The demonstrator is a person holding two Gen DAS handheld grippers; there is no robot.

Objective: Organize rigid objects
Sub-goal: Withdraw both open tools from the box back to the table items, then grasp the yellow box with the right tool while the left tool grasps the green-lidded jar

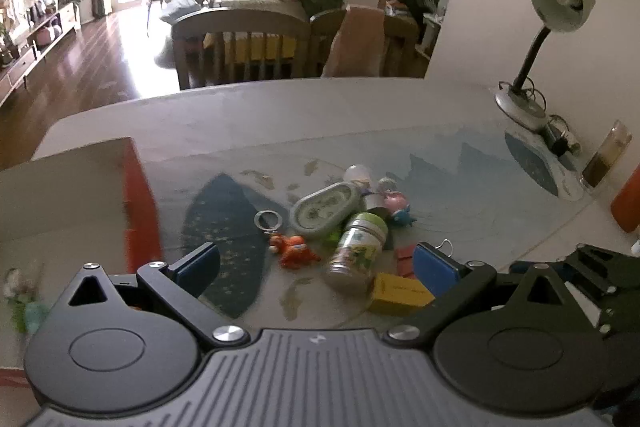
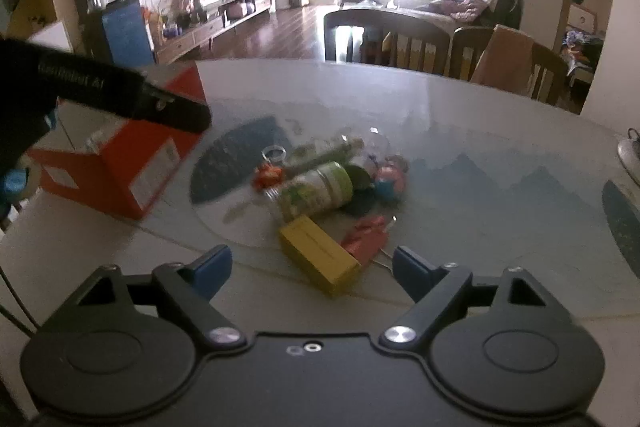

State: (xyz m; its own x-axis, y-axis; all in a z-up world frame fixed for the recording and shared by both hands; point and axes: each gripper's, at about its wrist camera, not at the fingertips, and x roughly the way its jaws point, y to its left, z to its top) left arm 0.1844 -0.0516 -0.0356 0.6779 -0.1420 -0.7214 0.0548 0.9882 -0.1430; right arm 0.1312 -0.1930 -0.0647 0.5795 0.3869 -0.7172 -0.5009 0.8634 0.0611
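Inside, orange box [image 2: 132, 163] contents hidden (lid up).

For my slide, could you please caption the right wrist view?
Open right tool above yellow box near clutter.

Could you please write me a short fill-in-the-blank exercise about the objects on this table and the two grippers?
1. The jar with the green lid lies on its ____.
2. The block nearest the right gripper is ____ in colour.
3. The box left of the pile is ____.
4. Both the right and the left gripper have their jaws ____.

Missing words: side; yellow; orange; open
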